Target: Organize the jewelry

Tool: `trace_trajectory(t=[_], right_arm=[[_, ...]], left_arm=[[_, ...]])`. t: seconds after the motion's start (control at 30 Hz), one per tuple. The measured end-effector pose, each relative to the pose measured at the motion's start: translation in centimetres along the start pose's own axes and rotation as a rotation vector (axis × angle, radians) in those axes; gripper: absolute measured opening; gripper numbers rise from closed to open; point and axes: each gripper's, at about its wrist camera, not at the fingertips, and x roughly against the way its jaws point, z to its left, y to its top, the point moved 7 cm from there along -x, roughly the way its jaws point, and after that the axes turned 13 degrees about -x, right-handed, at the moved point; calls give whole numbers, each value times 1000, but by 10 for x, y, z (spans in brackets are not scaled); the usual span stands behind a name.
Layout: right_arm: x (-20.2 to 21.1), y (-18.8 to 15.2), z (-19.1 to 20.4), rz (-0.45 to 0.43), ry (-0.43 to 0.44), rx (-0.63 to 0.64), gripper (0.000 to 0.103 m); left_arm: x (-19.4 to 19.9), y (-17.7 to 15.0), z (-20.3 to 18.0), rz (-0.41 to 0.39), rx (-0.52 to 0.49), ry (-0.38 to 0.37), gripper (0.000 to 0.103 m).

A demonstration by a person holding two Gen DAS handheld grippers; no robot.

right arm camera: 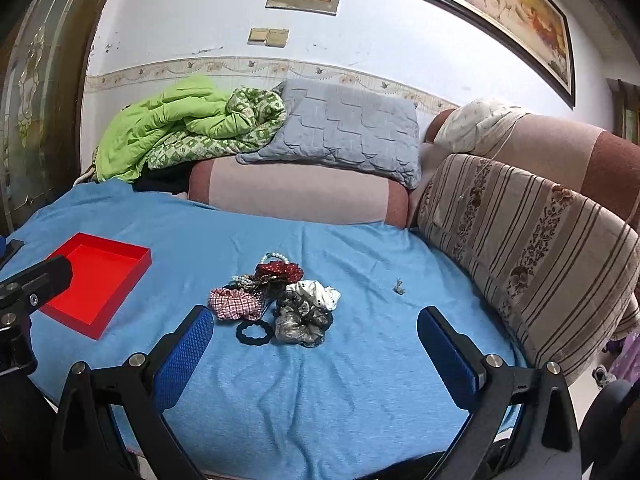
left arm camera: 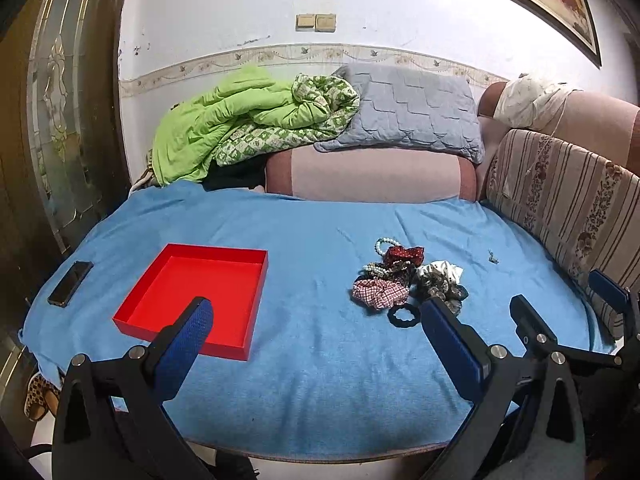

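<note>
Nothing picked yet: both grippers, left (left arm camera: 316, 320) and right (right arm camera: 316, 328), gape wide, empty. The pile of hair ties (right arm camera: 276, 304) lies just ahead of the right jaws. Next, close on 1 and carry it to the red tray (left arm camera: 200, 292).

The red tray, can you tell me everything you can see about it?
The red tray is a shallow square box with low straight walls and a flat floor, plain bright red all over, and it looks like stiff card or plastic. It has no lid and nothing inside. It lies flat on the blue blanket, between a dark phone and the pile of hair ties and beads, touching neither.
</note>
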Motion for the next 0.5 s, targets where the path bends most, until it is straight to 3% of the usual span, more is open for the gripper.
trace_trajectory(t=[0.3,0.5], right_arm=[[8,-1,-11,-22,-12,-30,103],[6,-4,-15,-20,-14,-48,103]], left_arm=[[15,4,-4,-46,-18,18,103],[10,3,-9,-34,-40,9,103]])
